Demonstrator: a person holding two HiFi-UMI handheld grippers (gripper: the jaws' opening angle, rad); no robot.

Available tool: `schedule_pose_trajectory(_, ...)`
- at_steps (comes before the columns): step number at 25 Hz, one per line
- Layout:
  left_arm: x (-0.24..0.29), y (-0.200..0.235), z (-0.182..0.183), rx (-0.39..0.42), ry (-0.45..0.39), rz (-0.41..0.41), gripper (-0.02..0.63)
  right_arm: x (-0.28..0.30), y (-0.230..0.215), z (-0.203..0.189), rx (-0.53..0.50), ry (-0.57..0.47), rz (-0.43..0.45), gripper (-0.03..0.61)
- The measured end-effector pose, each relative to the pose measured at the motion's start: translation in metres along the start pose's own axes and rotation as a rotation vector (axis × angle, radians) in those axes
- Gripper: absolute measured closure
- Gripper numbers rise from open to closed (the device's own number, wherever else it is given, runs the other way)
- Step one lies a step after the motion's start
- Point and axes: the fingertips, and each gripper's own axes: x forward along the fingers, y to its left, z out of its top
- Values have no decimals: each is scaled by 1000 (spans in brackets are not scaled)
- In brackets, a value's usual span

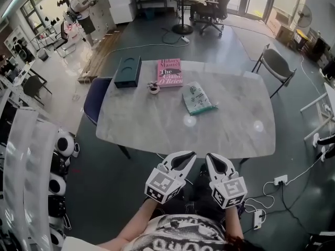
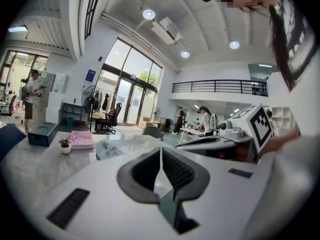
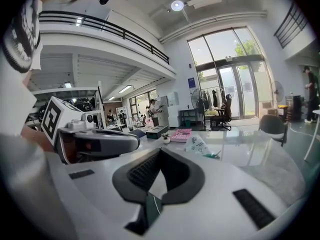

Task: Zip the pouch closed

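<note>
Seen from above, one pale marble tabletop (image 1: pixel 157 124) with rounded corners filled the middle of the head view. Four things lay on it, all in its far half. One dark box (image 1: pixel 127 71) sat at the far left corner, close to the edge. One pink book (image 1: pixel 169 72) lay beside it along the far edge. One small pot (image 1: pixel 153 89) stood just in front of the book's left corner. One pale green pouch (image 1: pixel 198 98) lay flat to the right of the pot, near the middle of the tabletop and well apart from every edge. Whether its zip was open could not be made out.

The whole near half of the tabletop was bare, a wide stretch between the pouch and the near edge.

Two claws were held side by side at that near edge, close to each other and well short of the pouch. The left claw (image 1: pixel 186 156) had its jaws together with nothing between them. The right claw (image 1: pixel 211 159) was likewise closed and empty.

Two chairs stood by the tabletop: one blue chair (image 1: pixel 94 99) tucked against the left edge, and one grey chair (image 1: pixel 277 64) off the far right corner. Open grey floor lay around the other sides.
</note>
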Motion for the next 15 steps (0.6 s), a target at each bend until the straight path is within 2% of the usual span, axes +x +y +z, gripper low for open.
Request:
schedule_pose_trajectory(9, 66, 30, 0, -7, 55, 15, 592, 45, -70, 7, 30, 26, 25, 583)
schedule_pose_trajectory(12, 91, 41, 2, -15, 64, 27, 592, 61, -96, 13, 24, 39, 56, 584)
schedule_pose_trajectory(15, 118, 50, 6, 11, 72, 45, 592, 75, -123, 16, 5, 58, 90, 584)
